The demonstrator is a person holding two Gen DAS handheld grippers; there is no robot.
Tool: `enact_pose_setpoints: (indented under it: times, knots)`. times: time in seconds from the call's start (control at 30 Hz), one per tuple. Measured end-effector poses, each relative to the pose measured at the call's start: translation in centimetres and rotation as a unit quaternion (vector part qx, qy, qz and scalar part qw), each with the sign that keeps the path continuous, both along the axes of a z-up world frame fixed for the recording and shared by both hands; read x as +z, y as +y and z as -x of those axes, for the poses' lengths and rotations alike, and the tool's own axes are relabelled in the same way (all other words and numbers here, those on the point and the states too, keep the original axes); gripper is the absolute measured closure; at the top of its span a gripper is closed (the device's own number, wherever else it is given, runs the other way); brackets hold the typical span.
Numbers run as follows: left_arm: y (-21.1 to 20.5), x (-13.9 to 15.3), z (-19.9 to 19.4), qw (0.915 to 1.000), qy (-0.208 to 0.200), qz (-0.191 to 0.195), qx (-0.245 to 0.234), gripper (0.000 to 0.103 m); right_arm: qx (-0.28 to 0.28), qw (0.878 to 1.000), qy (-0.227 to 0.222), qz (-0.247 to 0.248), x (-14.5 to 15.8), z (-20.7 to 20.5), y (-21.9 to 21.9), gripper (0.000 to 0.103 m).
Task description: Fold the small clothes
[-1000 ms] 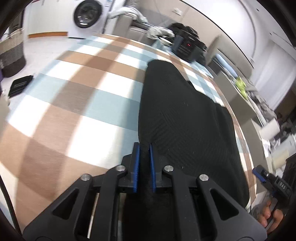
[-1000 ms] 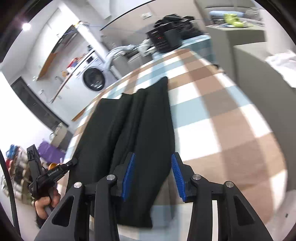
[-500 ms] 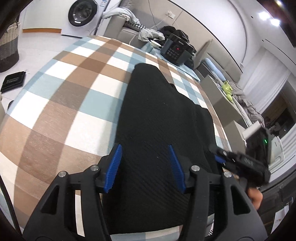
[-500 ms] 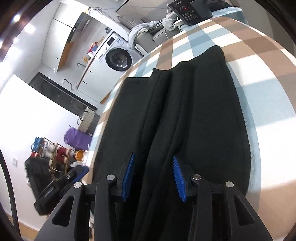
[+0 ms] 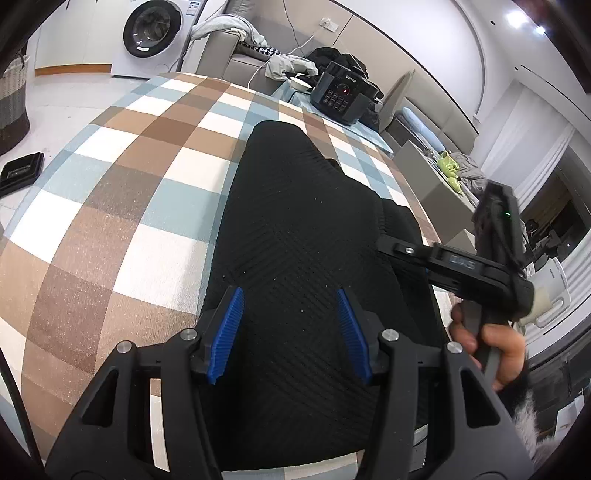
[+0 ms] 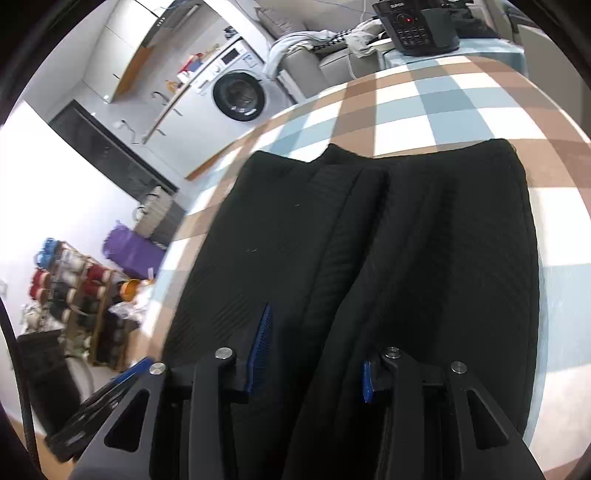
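Observation:
A black ribbed garment lies folded lengthwise on the checked tablecloth. My left gripper is open, its blue pads above the garment's near end, holding nothing. The right gripper's body shows at the garment's right edge in the left wrist view, held in a hand. In the right wrist view the garment shows overlapping folds; my right gripper is open just above its near end, with fabric bulging between the jaws.
A black cooker stands on a side table beyond the far table edge. A washing machine and sofa with clothes are behind. A basket and a black item lie on the floor at left. A shelf stands by the left.
My left gripper let go of the garment's edge and opened, then rose over it. My right gripper moved from the garment's right side to over its middle, staying open.

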State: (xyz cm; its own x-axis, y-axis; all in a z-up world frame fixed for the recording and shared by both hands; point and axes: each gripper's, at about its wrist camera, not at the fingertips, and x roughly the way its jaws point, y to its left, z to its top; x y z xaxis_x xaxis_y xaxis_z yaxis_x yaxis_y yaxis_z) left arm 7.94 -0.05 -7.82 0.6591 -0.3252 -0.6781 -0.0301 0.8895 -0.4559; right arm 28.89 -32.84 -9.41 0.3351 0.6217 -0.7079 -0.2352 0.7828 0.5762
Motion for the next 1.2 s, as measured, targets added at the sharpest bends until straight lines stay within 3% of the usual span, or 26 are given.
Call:
enact_pose_setpoints:
  times: [0.1, 0.2, 0.37, 0.47, 0.63, 0.7, 0.9, 1.03, 1.13, 1.2]
  knots:
    - [0.1, 0.1, 0.1, 1.0000, -0.001, -0.002, -0.001, 0.054, 0.003, 0.999, -0.022, 0.040, 0.0, 0.1, 0.8, 0.093]
    - [0.1, 0.5, 0.2, 1.0000, -0.006, -0.002, -0.001, 0.054, 0.010, 0.997, -0.052, 0.050, 1.7, 0.8, 0.9, 0.095]
    - [-0.3, 1.8, 0.3, 0.9998, -0.019, 0.003, -0.008, 0.054, 0.006, 0.988, -0.126, 0.090, 7.5, 2.6, -0.2, 0.095]
    - [-0.8, 1.8, 0.3, 0.9998, -0.019, -0.003, -0.011, 0.054, -0.025, 0.987, -0.102, 0.125, 5.9, 1.5, -2.3, 0.095]
    - [-1.5, 0.8, 0.3, 0.9998, 0.001, -0.009, -0.016, 0.054, -0.046, 0.996, -0.003, 0.079, 0.9, -0.7, -5.0, 0.093]
    - [-1.5, 0.5, 0.4, 0.9998, 0.006, -0.012, -0.014, 0.054, -0.051, 0.997, -0.002, 0.051, 1.0, -0.2, -5.8, 0.092]
    - [-1.5, 0.1, 0.1, 0.9998, 0.011, -0.009, -0.016, 0.054, -0.050, 0.998, -0.029, 0.036, 1.2, 0.3, -6.3, 0.097]
    - [-1.4, 0.3, 0.1, 0.9997, 0.008, -0.017, -0.017, 0.054, -0.063, 0.994, -0.083, 0.034, 4.9, 2.5, -6.1, 0.098]
    - [-1.0, 0.0, -0.2, 0.9998, 0.013, -0.012, -0.013, 0.054, -0.079, 0.993, -0.066, 0.053, 4.5, 2.2, -6.5, 0.098]
    - [-0.8, -0.1, -0.3, 0.9997, 0.017, -0.014, -0.009, 0.054, -0.084, 0.993, -0.014, 0.080, 2.2, 1.2, -7.0, 0.095]
